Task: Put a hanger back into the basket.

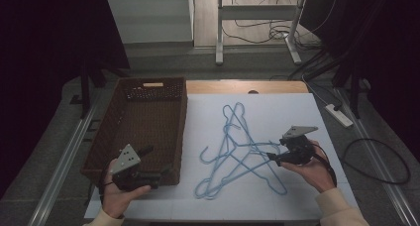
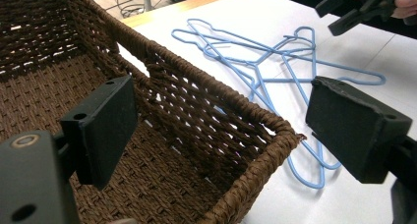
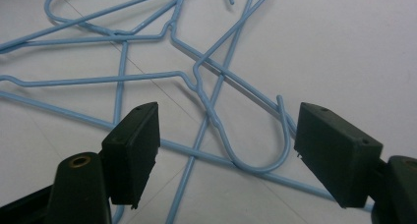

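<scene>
Right gripper (image 3: 226, 145) jaws spread wide, gripping nothing; blue hanger hook (image 3: 265, 150) on white surface (image 3: 344, 47) between them. Hanger pile (image 1: 237, 146) at nine o'clock. Left gripper (image 2: 221, 121) jaws open, straddling basket (image 2: 206, 91) corner.

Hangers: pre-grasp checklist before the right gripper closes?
1. Right gripper jaws open: ok, nothing pinched.
2. Hook of a blue hanger lies between the jaws: ok.
3. Target free of the rest: not ok, the hangers overlap in a tangle.
4. Basket has room: ok, the visible floor is bare.
5. Left gripper out of the way: ok, open, hovering over the basket's near corner.
6. Jaws low enough to catch the wire: cannot tell.
</scene>
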A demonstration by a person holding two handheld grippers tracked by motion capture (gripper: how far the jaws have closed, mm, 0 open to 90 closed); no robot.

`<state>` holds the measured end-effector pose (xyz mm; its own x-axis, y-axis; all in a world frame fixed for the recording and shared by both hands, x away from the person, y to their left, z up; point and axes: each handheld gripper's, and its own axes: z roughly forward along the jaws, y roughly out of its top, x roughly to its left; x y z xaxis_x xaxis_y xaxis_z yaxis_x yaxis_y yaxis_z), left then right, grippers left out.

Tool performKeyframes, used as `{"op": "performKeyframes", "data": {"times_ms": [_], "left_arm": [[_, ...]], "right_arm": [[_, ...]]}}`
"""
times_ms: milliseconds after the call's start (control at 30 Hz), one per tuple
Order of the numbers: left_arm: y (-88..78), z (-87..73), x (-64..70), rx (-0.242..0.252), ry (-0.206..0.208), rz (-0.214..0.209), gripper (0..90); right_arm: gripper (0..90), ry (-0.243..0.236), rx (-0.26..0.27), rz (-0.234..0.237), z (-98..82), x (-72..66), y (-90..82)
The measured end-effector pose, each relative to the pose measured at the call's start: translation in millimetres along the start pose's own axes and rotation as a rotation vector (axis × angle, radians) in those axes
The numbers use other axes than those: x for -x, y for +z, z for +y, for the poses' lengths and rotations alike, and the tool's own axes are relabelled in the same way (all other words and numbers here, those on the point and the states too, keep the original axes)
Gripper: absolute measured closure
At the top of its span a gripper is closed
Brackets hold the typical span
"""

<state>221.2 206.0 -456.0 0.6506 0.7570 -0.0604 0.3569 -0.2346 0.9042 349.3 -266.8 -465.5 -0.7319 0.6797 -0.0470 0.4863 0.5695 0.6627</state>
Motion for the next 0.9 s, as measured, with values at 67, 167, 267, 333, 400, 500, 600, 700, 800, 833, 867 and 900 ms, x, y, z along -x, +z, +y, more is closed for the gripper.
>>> {"op": "performKeyframes", "data": {"times_ms": [67,167,267,333,400,500,600,700,800,833,867,900], "left_arm": [[0.2,0.0,0.1,0.000,-0.002,-0.001,12.9],[0.0,0.2,0.0,-0.001,-0.001,-0.001,12.9],[0.0,0.2,0.0,-0.002,-0.001,-0.001,12.9],[0.0,0.2,0.0,-0.002,-0.001,-0.002,12.9],[0.0,0.2,0.2,-0.003,-0.001,-0.002,12.9],[-0.2,0.4,0.3,-0.003,0.000,-0.002,12.8],[-0.2,0.3,-0.1,-0.004,-0.001,-0.001,12.8],[-0.1,0.1,-0.1,-0.004,-0.002,-0.002,12.8],[0.0,0.1,-0.1,-0.005,0.000,-0.002,12.8],[0.1,0.1,-0.1,-0.004,0.000,-0.002,12.8],[0.1,0.1,0.0,-0.005,-0.001,-0.003,12.8],[0.1,0.1,-0.1,-0.005,-0.001,-0.003,12.8]], "right_arm": [[27.7,-0.008,-0.021,0.006,2.3,0.6,5.8],[31.9,-0.034,-0.064,0.018,7.3,-0.8,15.0],[33.9,-0.065,-0.092,0.019,11.8,-3.0,20.9],[34.6,-0.072,-0.101,0.025,13.4,-3.8,22.8],[35.9,-0.086,-0.120,0.027,16.2,-4.6,26.7],[37.1,-0.102,-0.150,0.030,19.6,-5.0,33.2],[39.8,-0.107,-0.177,0.039,22.5,-4.8,39.7],[44.3,-0.120,-0.207,0.047,24.8,-5.0,45.7],[49.0,-0.132,-0.227,0.057,26.8,-5.9,51.1],[50.2,-0.141,-0.232,0.060,27.4,-6.2,53.1],[51.9,-0.145,-0.244,0.061,28.0,-7.0,54.7],[53.5,-0.154,-0.250,0.059,28.5,-7.7,56.4]]}}
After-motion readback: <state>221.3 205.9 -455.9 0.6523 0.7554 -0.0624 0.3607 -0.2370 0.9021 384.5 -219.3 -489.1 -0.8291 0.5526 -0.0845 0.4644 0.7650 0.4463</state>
